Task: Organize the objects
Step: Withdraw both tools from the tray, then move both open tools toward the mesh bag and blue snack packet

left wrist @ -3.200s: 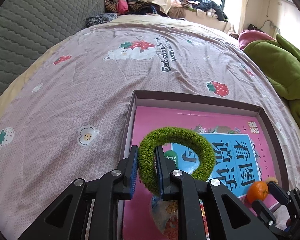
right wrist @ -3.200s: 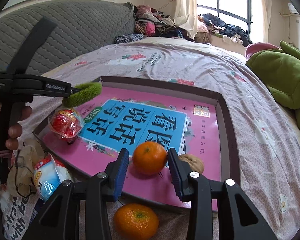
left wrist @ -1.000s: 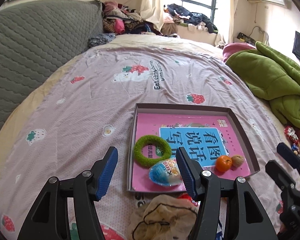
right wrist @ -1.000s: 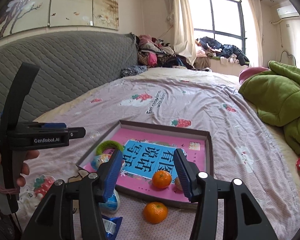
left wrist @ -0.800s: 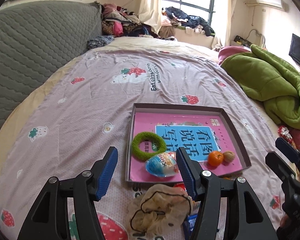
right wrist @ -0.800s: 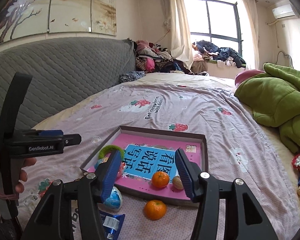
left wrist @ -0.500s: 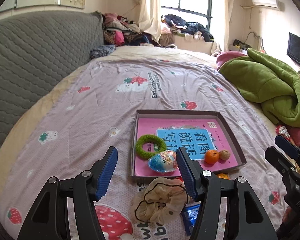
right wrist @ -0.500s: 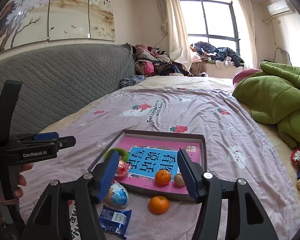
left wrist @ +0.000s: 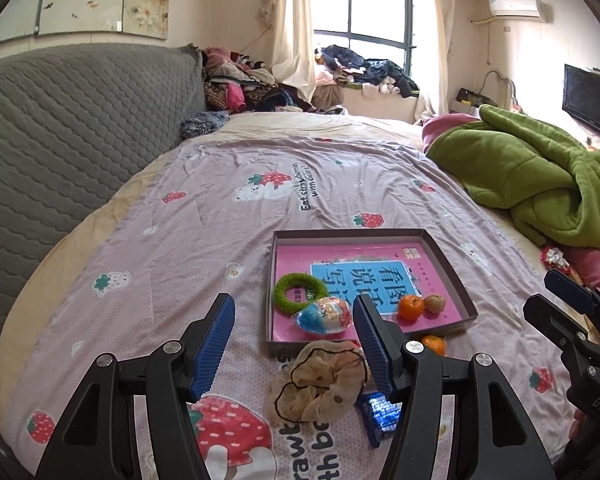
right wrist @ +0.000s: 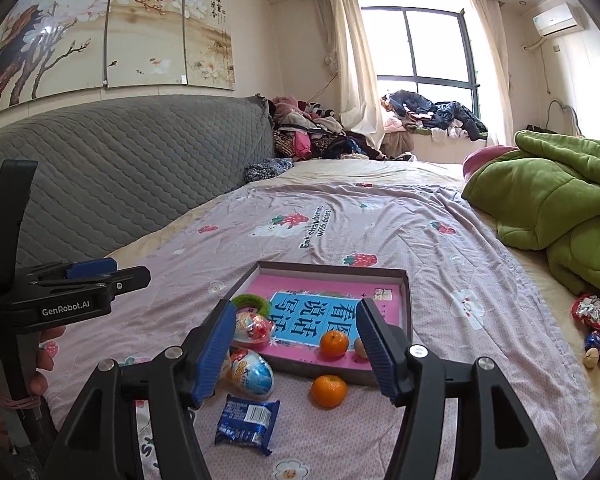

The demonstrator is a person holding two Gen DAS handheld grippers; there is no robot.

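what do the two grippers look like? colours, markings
Both grippers, left and right, are black plastic frames with silver screws and ribbed blue pads on the fingers. The left one's side reads "GenRobot.AI" in white.

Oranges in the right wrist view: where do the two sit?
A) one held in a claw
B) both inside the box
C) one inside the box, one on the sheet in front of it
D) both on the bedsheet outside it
C: one orange lies inside the box beside a walnut; the other orange lies on the bedsheet in front of the box's near wall.
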